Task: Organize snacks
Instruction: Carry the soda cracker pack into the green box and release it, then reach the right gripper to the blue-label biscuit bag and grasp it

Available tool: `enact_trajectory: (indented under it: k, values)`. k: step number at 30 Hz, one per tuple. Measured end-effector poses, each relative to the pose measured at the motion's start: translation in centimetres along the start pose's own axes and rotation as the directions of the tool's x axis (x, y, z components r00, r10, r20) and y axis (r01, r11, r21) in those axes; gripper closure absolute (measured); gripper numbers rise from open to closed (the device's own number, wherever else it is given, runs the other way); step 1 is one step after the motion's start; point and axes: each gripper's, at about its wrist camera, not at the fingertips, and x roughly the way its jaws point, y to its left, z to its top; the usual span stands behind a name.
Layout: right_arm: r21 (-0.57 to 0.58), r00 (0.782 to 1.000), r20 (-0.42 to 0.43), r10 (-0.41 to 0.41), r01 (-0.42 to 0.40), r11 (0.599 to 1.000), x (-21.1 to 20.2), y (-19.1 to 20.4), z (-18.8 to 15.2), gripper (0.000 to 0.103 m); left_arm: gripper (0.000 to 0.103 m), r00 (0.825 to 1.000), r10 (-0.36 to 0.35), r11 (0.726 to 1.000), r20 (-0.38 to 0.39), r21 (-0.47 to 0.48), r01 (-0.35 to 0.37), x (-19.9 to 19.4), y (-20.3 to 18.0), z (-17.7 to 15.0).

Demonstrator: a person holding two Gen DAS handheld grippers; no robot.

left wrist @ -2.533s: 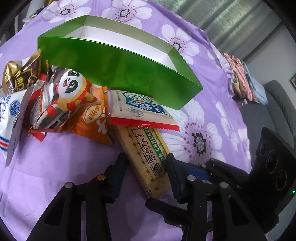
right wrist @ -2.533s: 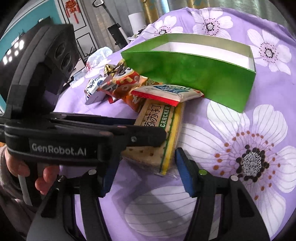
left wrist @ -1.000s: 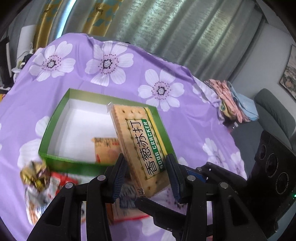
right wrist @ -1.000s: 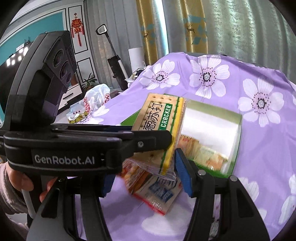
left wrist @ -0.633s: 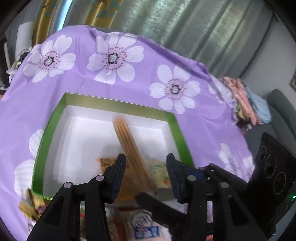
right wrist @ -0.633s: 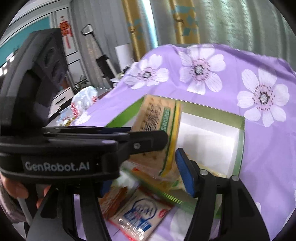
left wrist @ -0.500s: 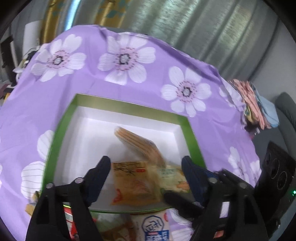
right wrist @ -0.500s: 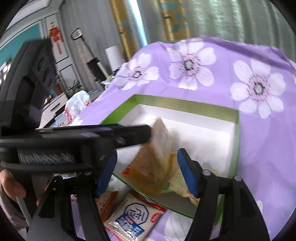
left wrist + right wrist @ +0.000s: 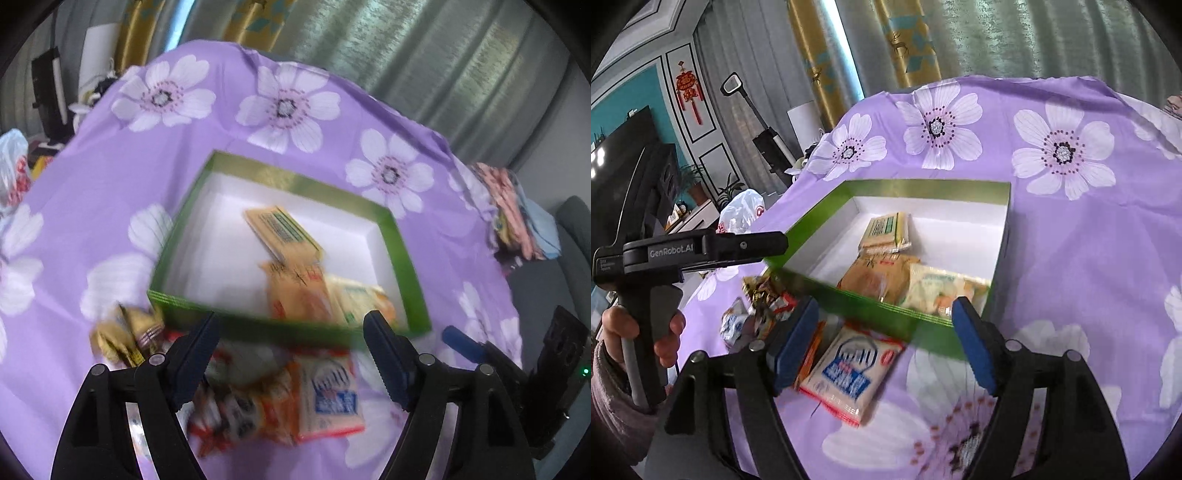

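A green box (image 9: 291,330) with a white inside sits on the purple flowered cloth; it also shows in the right wrist view (image 9: 886,308). The soda cracker pack (image 9: 280,230) lies inside it (image 9: 886,230), with an orange packet (image 9: 295,295) and a pale packet (image 9: 945,286) beside it. My left gripper (image 9: 291,356) is open and empty, above the box's near wall. My right gripper (image 9: 886,339) is open and empty, also above the near wall. A white and blue packet (image 9: 330,395) lies on the cloth in front of the box (image 9: 849,373).
More snack packets (image 9: 236,398) and gold-wrapped sweets (image 9: 125,332) lie left of the white and blue packet. The left gripper's body (image 9: 690,254) and the hand on it show at the left of the right wrist view. A clothes pile (image 9: 517,218) lies at the far right.
Both grippers carried the cracker pack up and over the box, opened and dropped it inside. It now lies flat in the box. Both grippers have drawn back.
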Motion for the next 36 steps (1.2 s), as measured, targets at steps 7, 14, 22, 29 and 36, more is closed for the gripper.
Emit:
enact_trajectory:
  k: [7, 14, 22, 29, 36]
  values:
    - [-0.003, 0.999, -0.050, -0.011, 0.011, 1.000, -1.7, 1.5, -3.8, 0.027, 0.024, 0.958, -0.265, 0.959, -0.113, 0.075, 0.274, 0.5, -1.9, -4.1]
    - [0.001, 0.996, -0.086, -0.026, 0.027, 1.000, -1.9, 1.5, -6.2, 0.027, 0.024, 0.919, -0.336, 0.936, -0.208, 0.036, 0.351, 1.7, -1.7, -5.4]
    - [0.009, 0.994, -0.110, 0.012, -0.011, 1.000, -0.1, 2.0, -6.8, 0.027, 0.024, 0.933, -0.259, 0.961, -0.248, 0.030, 0.275, 3.9, -1.8, -5.9]
    - [0.005, 0.989, -0.143, 0.042, -0.042, 0.999, 1.5, 2.3, -7.2, 0.027, 0.024, 0.946, -0.183, 0.977, -0.268, 0.057, 0.205, 5.9, -2.5, -6.4]
    - [0.013, 0.982, -0.177, 0.064, -0.063, 0.998, 3.4, 1.8, -7.0, 0.027, 0.024, 0.956, -0.128, 0.989, -0.262, 0.040, 0.143, 7.0, -2.3, -6.2]
